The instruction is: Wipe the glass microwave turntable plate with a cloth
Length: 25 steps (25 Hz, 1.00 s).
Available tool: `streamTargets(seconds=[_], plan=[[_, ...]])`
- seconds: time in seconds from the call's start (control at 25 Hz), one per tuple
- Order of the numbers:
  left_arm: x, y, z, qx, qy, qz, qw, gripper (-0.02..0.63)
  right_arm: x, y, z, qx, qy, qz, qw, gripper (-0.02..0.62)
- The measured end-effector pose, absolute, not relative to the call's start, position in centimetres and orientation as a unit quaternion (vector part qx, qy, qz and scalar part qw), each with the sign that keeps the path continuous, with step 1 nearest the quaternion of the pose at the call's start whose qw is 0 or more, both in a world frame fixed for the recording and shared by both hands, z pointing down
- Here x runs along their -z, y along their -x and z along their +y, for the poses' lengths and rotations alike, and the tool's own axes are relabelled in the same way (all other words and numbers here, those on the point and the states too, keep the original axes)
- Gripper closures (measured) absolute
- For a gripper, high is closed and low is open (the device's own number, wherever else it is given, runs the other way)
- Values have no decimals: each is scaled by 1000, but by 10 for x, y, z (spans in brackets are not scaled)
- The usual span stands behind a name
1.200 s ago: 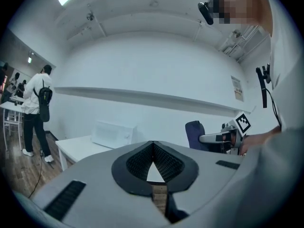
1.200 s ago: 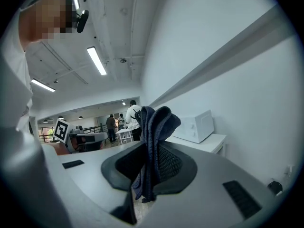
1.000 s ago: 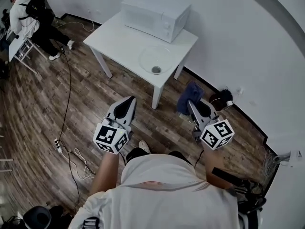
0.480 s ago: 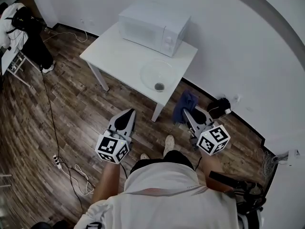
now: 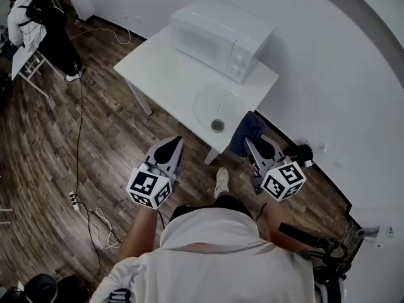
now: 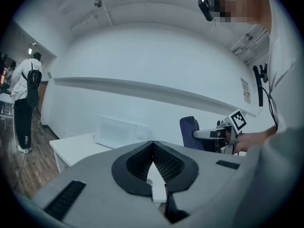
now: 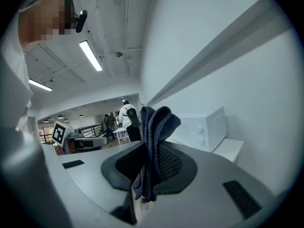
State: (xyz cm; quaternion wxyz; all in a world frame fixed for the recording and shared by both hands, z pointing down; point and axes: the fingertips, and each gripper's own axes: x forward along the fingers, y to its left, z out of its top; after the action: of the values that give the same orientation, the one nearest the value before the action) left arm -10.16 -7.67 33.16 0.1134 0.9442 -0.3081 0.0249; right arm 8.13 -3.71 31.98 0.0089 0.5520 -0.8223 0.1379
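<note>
The round glass turntable plate lies on the white table near its front corner, in front of the white microwave. My right gripper is shut on a dark blue cloth, which hangs folded between the jaws. It hovers just off the table's near corner, short of the plate. My left gripper is shut with nothing in it, held over the floor to the left of the table leg. In the left gripper view the microwave and the cloth both show ahead.
A person with a backpack stands at the far left by a small stand. A cable runs along the wood floor to a power strip. A dark object sits by the wall at the right.
The table and plate have come nearer in the head view as I stepped towards them. Both grippers now sit closer to the table's corner. The cloth stays held.
</note>
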Motion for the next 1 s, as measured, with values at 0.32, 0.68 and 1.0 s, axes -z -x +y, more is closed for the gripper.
streamTargets(seconds=[0.32, 0.68, 1.0], plan=[[-335, 20, -141, -45, -938, -330, 93, 595, -333, -165, -103, -156, -541, -826, -9, 534], [-338, -37, -192, -63, -915, -389, 90, 595, -365, -215, -164, -206, -478, -854, -10, 534], [-353, -22, -207, -81, -895, -425, 109, 595, -388, -210, -195, -235, -451, -861, -11, 534]])
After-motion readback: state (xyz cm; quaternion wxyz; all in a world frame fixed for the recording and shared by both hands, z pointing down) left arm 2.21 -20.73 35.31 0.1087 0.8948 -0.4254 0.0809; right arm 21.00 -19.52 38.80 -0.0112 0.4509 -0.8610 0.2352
